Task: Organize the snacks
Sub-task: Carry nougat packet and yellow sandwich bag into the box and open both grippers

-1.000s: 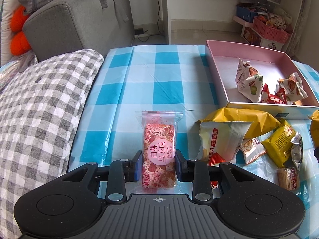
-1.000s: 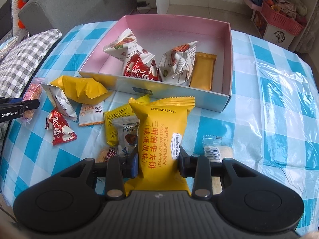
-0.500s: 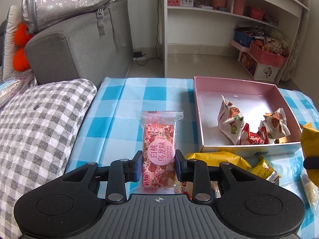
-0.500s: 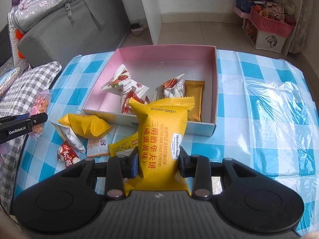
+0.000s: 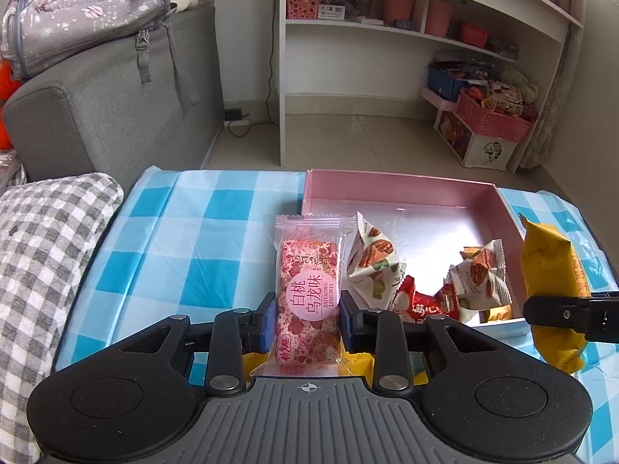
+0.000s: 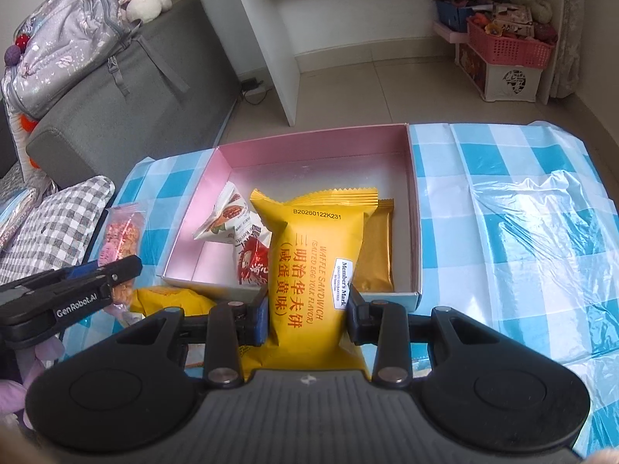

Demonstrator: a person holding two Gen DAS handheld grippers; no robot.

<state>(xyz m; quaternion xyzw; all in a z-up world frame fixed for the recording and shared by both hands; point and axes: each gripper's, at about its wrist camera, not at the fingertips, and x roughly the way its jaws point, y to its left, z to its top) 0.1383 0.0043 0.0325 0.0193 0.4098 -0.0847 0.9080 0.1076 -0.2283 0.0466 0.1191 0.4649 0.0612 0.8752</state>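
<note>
My left gripper (image 5: 307,317) is shut on a pink nougat snack bar (image 5: 308,290), held above the table at the near left side of the pink box (image 5: 398,189). My right gripper (image 6: 308,311) is shut on a yellow waffle sandwich pack (image 6: 315,266), held over the box's near wall (image 6: 216,290). The box holds white nut packets (image 5: 373,259), a red packet (image 5: 421,303) and a gold bar (image 6: 377,247). The yellow pack also shows in the left wrist view (image 5: 553,290), and the pink bar shows in the right wrist view (image 6: 122,236).
A blue checked tablecloth (image 5: 201,239) covers the table. A yellow snack bag (image 6: 170,299) lies in front of the box. A grey checked cushion (image 5: 42,255) lies at the left edge; a grey sofa (image 5: 116,89) and white shelves (image 5: 387,38) stand behind.
Both grippers have risen and moved toward the pink box with their snacks; the loose snacks on the table have dropped out of sight below them.
</note>
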